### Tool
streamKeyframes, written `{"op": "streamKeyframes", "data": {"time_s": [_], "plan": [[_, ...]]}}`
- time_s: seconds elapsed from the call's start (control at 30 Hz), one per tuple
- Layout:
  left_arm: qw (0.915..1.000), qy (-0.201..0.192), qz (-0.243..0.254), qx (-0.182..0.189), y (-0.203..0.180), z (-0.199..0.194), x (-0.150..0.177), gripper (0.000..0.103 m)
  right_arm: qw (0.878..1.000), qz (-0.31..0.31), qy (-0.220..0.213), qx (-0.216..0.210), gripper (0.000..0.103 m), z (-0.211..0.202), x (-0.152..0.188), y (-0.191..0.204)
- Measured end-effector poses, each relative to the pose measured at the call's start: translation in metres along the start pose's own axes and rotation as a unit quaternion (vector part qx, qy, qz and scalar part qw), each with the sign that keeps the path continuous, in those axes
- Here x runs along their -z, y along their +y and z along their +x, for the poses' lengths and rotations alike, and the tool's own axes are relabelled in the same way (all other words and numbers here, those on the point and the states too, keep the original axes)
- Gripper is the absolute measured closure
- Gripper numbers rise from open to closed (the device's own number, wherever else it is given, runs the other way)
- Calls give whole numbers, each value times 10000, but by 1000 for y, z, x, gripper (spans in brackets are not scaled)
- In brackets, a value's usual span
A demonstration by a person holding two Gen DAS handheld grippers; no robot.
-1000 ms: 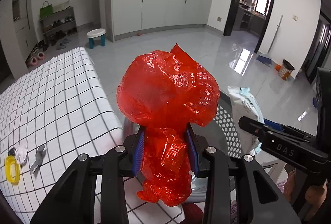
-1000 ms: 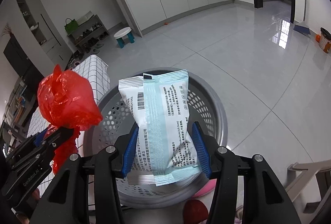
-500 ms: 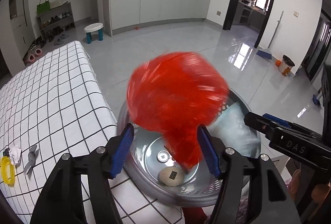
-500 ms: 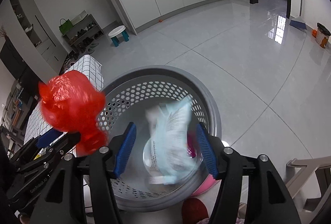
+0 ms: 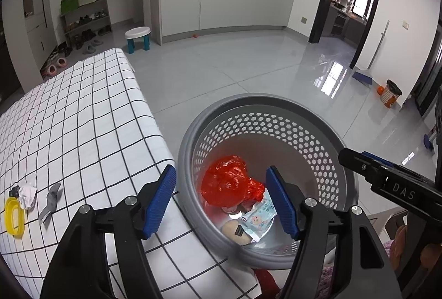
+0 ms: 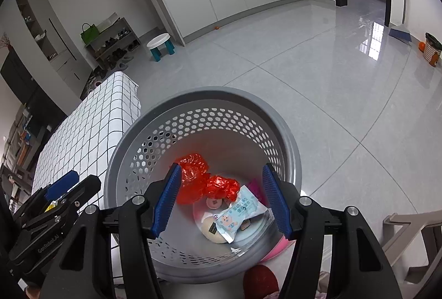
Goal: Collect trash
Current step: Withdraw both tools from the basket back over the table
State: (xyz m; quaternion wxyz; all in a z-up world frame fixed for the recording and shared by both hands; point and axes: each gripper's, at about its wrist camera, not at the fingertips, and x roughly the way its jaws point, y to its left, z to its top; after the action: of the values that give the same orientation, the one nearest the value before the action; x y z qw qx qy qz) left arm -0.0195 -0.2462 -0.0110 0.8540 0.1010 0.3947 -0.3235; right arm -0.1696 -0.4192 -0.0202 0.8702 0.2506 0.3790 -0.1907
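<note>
A grey perforated trash basket (image 5: 326, 144) stands on the floor beside the table; it also shows in the right wrist view (image 6: 279, 127). Inside lie a crumpled red plastic bag (image 5: 229, 184) (image 6: 215, 184), a white and light-blue wipes packet (image 5: 261, 212) (image 6: 240, 212) and a beige round item (image 5: 237, 231) (image 6: 211, 228). My left gripper (image 5: 221, 201) is open and empty above the basket's near rim. My right gripper (image 6: 222, 196) is open and empty above the basket.
The table with a white grid cloth (image 5: 69, 133) is at the left. On it lie a yellow ring (image 5: 13, 216), a crumpled white scrap (image 5: 27, 195) and a grey scrap (image 5: 51, 201). A beige chair (image 6: 414, 238) is at the right.
Both grippers opened. The red bag dropped from the left gripper and the wipes packet from the right gripper, and both now lie in the basket.
</note>
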Motion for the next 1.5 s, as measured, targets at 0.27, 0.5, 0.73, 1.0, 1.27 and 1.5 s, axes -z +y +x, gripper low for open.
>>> {"op": "streamKeyframes", "data": {"time_s": [0.27,0.5,0.73,1.0,1.27,1.5], "plan": [[9998,-18,-114,-157,14,-8,4,36,9999,-105,43,-25,45,1,-1,10],[9992,-118,-199,-322,28,-25,7,32,9995,-275,74,-105,45,5,2,21],[9974,-246,-348,-590,53,-46,11,27,9978,-617,-85,-230,40,1,6,47],[9921,-332,-542,-1084,93,-68,22,18,9931,-1076,-99,-455,36,4,16,86],[9828,-298,-915,-1577,151,-90,42,13,9853,-1502,33,-811,33,13,27,132],[9681,-205,-1305,-2129,208,-105,69,12,9752,-1846,275,-1193,30,24,42,184]]}}
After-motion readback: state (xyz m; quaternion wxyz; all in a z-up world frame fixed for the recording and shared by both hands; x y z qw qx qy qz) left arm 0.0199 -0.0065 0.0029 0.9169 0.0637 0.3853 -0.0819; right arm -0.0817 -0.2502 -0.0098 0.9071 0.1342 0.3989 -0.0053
